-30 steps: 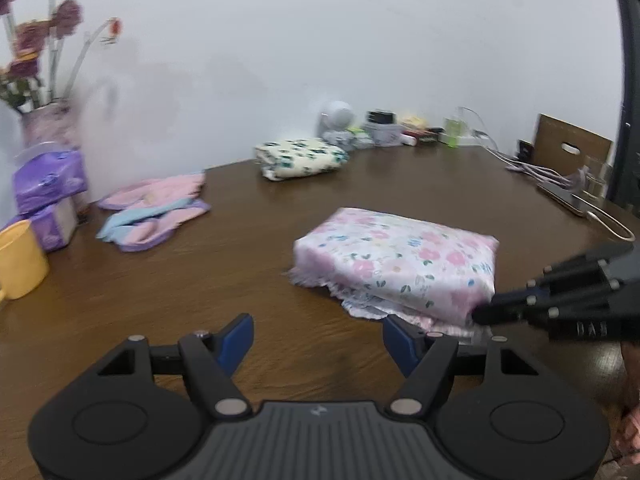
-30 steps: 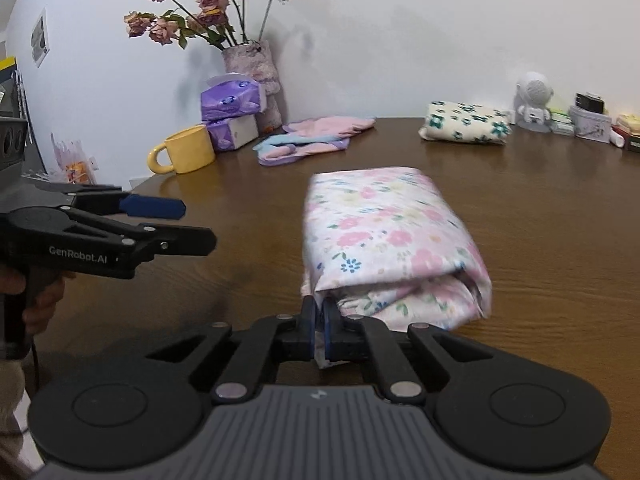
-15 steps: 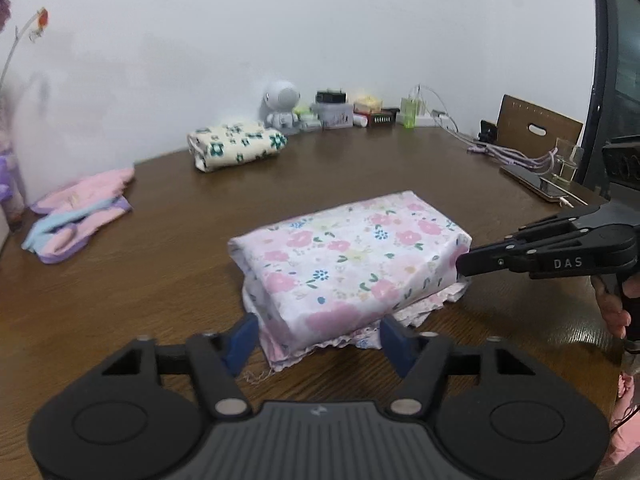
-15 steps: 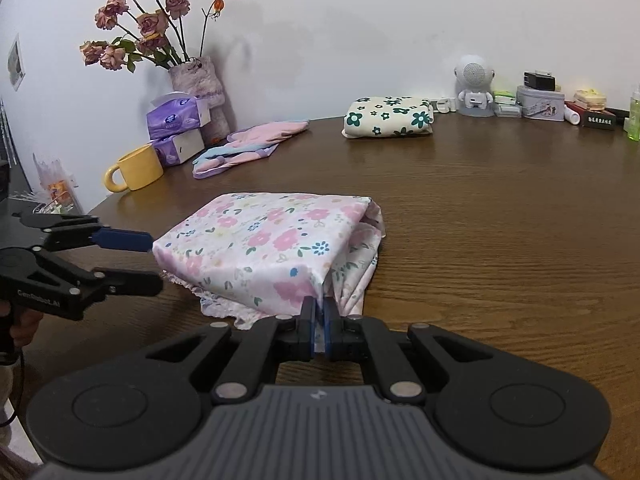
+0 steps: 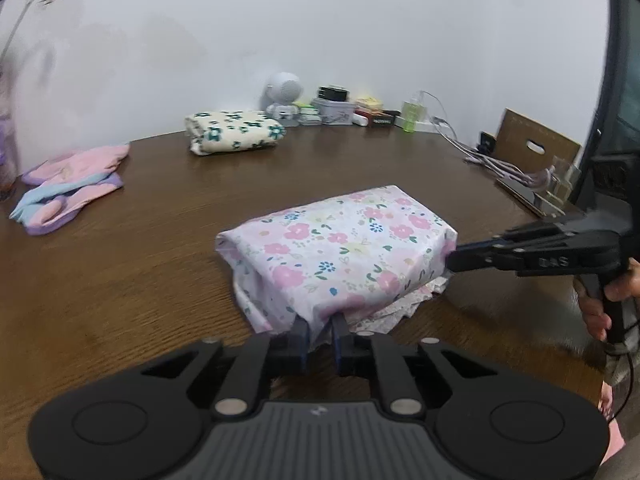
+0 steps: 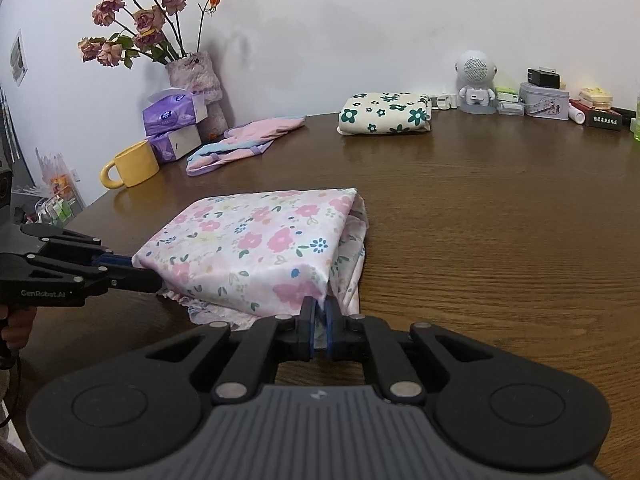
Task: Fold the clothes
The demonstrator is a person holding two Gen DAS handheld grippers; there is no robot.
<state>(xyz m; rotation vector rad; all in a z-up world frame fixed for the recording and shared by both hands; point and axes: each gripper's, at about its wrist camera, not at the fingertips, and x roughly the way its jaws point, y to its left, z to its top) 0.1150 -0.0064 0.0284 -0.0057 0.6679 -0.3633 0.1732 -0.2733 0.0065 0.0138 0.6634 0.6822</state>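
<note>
Bundle (image 5: pixel 340 248) of pink flower cloth, folded, on brown surface (image 5: pixel 120 280); left hand-held gripper (image 5: pixel 320 330) pinches near corner of bundle, jaws just closing on cloth; right hand-held gripper (image 6: pixel 319 318) clenched on other corner, cloth between pads; green flower bundle (image 6: pixel 386 113) far back near wall; yellow cup (image 6: pixel 130 164) at left.

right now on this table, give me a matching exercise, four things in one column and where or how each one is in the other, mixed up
Things:
1. pink floral bundle
2. yellow mug
3. green-flowered cream bundle
4. pink and blue garment

Places or states:
A. folded, far side of the table, beside the white robot figure
B. lying loose and unfolded
C. next to the purple tissue packs
D. pinched at two corners by the tools

Pairs: 1-D, 2-C, 3-A, 4-B
</note>
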